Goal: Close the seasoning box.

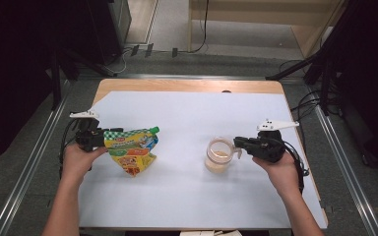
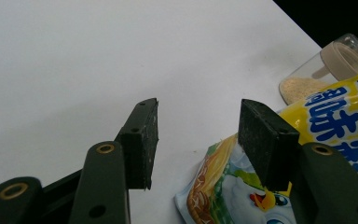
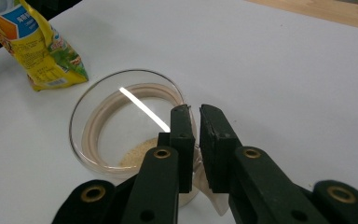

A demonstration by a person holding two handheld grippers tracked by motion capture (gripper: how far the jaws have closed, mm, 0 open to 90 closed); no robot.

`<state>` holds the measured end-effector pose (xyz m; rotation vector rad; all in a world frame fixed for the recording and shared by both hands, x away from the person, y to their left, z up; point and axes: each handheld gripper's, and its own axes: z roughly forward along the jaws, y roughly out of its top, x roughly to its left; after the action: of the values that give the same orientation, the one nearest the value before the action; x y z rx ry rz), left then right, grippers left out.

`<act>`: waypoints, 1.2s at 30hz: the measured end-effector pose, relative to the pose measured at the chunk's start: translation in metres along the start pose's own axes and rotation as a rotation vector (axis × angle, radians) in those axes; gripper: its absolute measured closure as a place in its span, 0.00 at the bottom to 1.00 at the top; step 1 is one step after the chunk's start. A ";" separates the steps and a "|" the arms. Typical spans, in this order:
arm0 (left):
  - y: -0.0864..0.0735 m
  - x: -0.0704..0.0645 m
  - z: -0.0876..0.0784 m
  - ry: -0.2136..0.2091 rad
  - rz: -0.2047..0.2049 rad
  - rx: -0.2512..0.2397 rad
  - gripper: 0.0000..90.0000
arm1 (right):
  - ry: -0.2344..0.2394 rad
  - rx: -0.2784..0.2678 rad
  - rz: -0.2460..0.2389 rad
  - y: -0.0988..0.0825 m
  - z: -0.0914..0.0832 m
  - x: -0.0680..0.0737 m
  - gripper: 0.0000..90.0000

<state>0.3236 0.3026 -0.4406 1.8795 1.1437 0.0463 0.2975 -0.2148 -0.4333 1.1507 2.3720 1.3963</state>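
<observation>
The left gripper (image 1: pixel 100 138) holds the upper edge of the snack pouch (image 1: pixel 132 150), which hangs tilted over the left part of the desk (image 1: pixel 187 113); in the left gripper view its jaws stand apart, and whether the pads press on the pouch cannot be told. The right gripper (image 3: pixel 195 140) has its jaws nearly closed on the rim of the glass jar (image 3: pixel 121 123), with a narrow gap visible between them. The jar stands upright on the right part of the desk, well apart from the pouch, with a thin layer of beige powder (image 3: pixel 137 154) at its bottom.
</observation>
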 end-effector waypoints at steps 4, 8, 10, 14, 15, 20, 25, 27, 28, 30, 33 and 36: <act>0.000 0.000 0.002 0.004 0.008 0.007 0.54 | -0.007 -0.005 0.004 -0.001 -0.001 -0.001 0.93; 0.000 0.001 0.002 0.003 0.003 0.007 0.54 | -0.017 -0.009 0.010 -0.002 -0.004 -0.004 0.90; 0.000 0.002 0.002 0.003 -0.001 0.003 0.54 | -0.025 -0.015 0.008 -0.002 -0.005 -0.006 0.88; 0.000 0.002 0.002 0.005 -0.003 0.012 0.54 | -0.043 -0.023 0.032 -0.004 -0.011 -0.014 0.86; -0.001 0.002 0.003 0.006 -0.002 0.013 0.54 | -0.046 -0.029 0.035 -0.005 -0.012 -0.017 0.85; -0.001 0.002 0.004 0.006 0.000 0.017 0.54 | -0.074 -0.045 0.065 -0.008 -0.020 -0.030 0.83; -0.001 0.002 0.003 0.006 0.001 0.019 0.54 | -0.098 -0.049 0.088 -0.013 -0.023 -0.040 0.82; -0.001 0.002 0.003 0.007 0.003 0.018 0.54 | -0.105 -0.051 0.090 -0.015 -0.023 -0.044 0.80; -0.001 0.002 0.003 0.007 0.003 0.018 0.54 | -0.108 -0.051 0.096 -0.017 -0.023 -0.045 0.80; -0.001 0.002 0.003 0.007 0.000 0.021 0.54 | -0.115 -0.052 0.096 -0.019 -0.022 -0.048 0.77; -0.001 0.002 0.004 0.008 -0.002 0.024 0.54 | -0.123 -0.045 0.107 -0.024 -0.020 -0.053 0.71; -0.001 0.002 0.004 0.011 0.000 0.025 0.54 | -0.135 -0.036 0.106 -0.029 -0.017 -0.058 0.66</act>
<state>0.3255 0.3015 -0.4445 1.9035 1.1565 0.0419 0.3140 -0.2738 -0.4602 1.3337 2.2144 1.3403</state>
